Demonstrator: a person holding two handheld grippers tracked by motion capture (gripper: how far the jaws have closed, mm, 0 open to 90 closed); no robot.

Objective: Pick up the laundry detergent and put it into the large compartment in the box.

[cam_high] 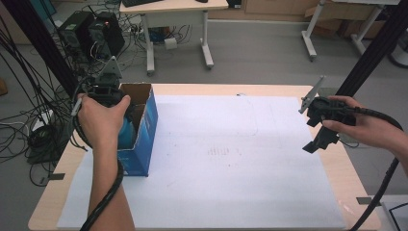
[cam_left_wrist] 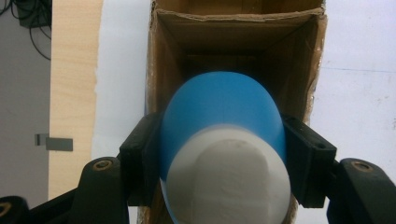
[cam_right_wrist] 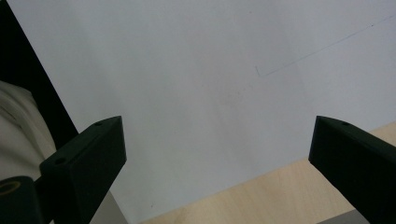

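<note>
A blue cardboard box (cam_high: 146, 130) with its top open stands at the table's left side; in the left gripper view I look down into its brown inside (cam_left_wrist: 233, 51). My left gripper (cam_left_wrist: 224, 158) is shut on a blue bottle with a white end (cam_left_wrist: 224, 140), held at the box's mouth, partly inside it. In the high view a hand covers the left gripper (cam_high: 108, 94) above the box, and a bit of the blue bottle (cam_high: 126, 134) shows below the hand. My right gripper (cam_high: 317, 139) hovers open over the table's right side with nothing between its jaws; the right gripper (cam_right_wrist: 217, 154) shows wide apart.
White paper (cam_high: 216, 154) covers most of the wooden table (cam_high: 332, 168). A small metal tab (cam_left_wrist: 53, 142) sits at the table's left edge. Beyond the table are computer towers (cam_high: 91, 33), tangled cables (cam_high: 29, 120) and another desk (cam_high: 175, 14).
</note>
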